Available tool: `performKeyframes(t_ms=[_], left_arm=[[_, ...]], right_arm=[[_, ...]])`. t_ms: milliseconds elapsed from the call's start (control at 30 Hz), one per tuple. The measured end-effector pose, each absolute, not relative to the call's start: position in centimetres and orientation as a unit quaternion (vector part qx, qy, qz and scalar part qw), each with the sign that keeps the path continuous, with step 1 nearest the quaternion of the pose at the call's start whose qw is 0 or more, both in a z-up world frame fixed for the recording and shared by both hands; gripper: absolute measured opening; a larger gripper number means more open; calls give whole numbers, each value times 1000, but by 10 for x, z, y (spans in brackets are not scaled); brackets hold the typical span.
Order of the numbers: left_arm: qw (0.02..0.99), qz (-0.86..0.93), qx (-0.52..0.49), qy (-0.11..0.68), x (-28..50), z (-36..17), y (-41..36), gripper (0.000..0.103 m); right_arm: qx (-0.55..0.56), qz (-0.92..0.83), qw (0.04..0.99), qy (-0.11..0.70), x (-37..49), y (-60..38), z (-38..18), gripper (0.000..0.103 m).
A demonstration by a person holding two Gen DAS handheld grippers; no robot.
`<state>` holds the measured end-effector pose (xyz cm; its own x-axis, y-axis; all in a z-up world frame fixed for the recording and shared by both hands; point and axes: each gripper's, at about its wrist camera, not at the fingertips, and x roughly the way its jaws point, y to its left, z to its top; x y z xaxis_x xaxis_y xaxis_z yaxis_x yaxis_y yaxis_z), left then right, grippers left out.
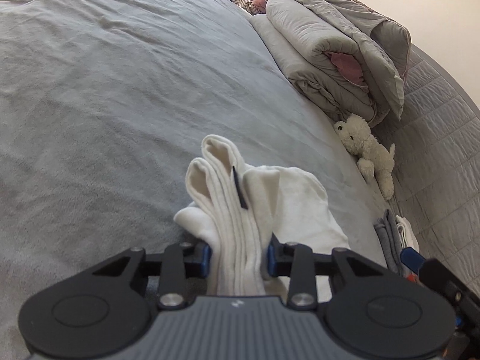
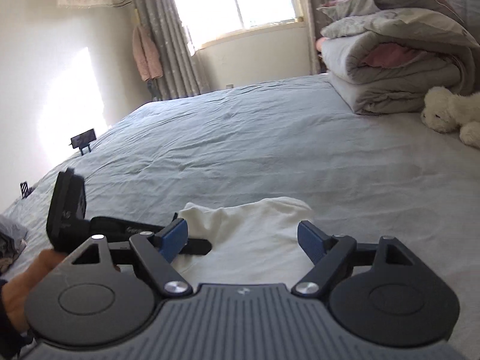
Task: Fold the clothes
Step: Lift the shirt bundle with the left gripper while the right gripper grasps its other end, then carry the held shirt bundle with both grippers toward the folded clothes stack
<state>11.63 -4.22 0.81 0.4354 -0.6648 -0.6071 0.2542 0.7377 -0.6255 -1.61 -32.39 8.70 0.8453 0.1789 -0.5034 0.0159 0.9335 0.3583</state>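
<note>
A white garment (image 1: 288,201) lies on the pale blue bed sheet (image 1: 120,90). My left gripper (image 1: 238,256) is shut on a bunched, folded part of it, which stands up between the blue pads with a small dark tag (image 1: 240,189) showing. In the right wrist view the same white garment (image 2: 255,240) lies flat just ahead of my right gripper (image 2: 243,237), which is open, its blue pads wide apart over the cloth. The left gripper's body (image 2: 69,207) and a hand (image 2: 21,288) holding it appear at the left of that view.
A folded grey duvet (image 1: 330,54) and a white plush toy (image 1: 369,150) sit along the bed's right side by a quilted headboard (image 1: 435,126). Folded grey and white clothes (image 1: 393,234) lie at the right. Curtains and a window (image 2: 234,0) are beyond the bed.
</note>
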Motion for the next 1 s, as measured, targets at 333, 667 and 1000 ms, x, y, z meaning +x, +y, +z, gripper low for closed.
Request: performKeyframes(t_ms=[333,667,1000], left_arm=[[812,-280,-244,450,114,6,-40,35],[817,-266,-246,449,98,25,-25,32],[834,-227,-220,452,27,56,27,32]], right_arm=[[390,49,855,339,26,-352,21,68],[327,22,904,275,7,-308,39,34],[275,118,895,332,-16,-272,44,33]])
